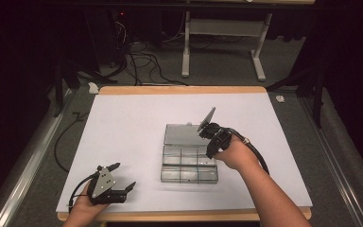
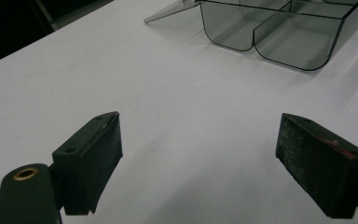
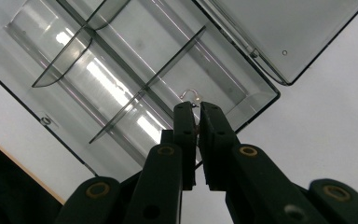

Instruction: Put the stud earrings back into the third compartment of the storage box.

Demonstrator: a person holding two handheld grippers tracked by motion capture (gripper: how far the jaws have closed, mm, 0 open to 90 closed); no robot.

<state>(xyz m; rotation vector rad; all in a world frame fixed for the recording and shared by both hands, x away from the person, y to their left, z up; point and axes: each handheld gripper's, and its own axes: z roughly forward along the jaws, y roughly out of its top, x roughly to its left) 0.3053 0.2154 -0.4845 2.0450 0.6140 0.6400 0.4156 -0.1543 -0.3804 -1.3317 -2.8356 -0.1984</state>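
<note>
Earring pinched at jaws' tips, above organizer box

Grey carpet, tangled cables, dark surroundings.

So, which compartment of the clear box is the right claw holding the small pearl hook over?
The right claw holds the pearl hook over the corner compartment beside the open lid.

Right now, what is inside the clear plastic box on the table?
The clear box holds dividers and bare compartments. A small pearl earring hangs over one, pinched in the right tool. That tool covers part of the near compartments, so those stay unseen.
</note>
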